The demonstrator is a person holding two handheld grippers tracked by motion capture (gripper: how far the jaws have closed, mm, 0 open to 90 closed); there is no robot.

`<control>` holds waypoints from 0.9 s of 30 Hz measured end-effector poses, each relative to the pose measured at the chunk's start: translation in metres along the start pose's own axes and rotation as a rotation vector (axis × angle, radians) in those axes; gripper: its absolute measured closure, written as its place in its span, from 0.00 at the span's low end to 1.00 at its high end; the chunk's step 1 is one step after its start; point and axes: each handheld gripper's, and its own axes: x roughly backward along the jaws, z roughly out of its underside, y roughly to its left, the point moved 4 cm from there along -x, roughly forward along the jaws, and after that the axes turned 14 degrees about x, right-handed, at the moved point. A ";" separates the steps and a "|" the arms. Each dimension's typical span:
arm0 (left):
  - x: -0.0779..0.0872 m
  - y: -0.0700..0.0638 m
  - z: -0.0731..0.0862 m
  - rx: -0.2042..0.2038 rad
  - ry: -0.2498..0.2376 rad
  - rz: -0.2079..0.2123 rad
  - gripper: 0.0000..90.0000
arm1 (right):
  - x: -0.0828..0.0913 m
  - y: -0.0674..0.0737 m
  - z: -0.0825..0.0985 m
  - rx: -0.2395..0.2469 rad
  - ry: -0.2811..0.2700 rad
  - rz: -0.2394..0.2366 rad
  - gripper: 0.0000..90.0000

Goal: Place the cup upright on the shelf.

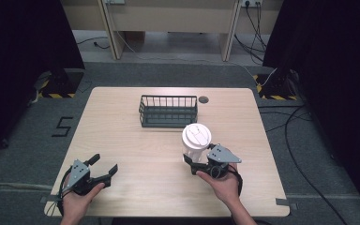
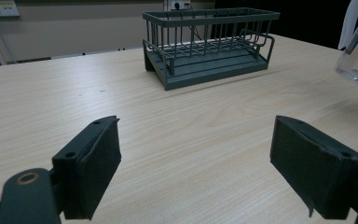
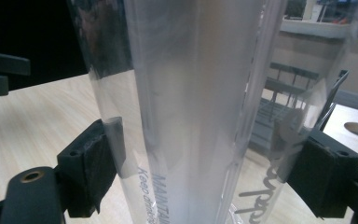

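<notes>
my right claw [image 1: 198,167], lower right of the high view, clamps the tall clear plastic cup with white lid [image 1: 196,140] low on its thin, slippery, easily crushed wall.

A light wooden table [image 1: 136,187] is holding two things. A dark wire basket [image 1: 168,111] is sitting far out past both tongs. A clear cup with a white lid [image 1: 196,142] is standing right at the right tongs [image 1: 198,165], well away from the left tongs [image 1: 104,165].

Dark wire basket [image 1: 168,111] on wooden table [image 1: 122,112].
</notes>
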 end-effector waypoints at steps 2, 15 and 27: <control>0.000 0.000 0.000 0.000 -0.001 0.002 0.17 | -0.002 -0.004 -0.004 0.006 0.000 0.005 0.20; 0.000 -0.001 0.000 0.001 0.000 0.003 0.17 | -0.015 -0.019 -0.021 0.006 -0.017 0.034 0.20; 0.000 -0.001 0.001 0.005 -0.001 0.003 0.17 | -0.028 -0.030 -0.030 0.005 -0.020 0.045 0.20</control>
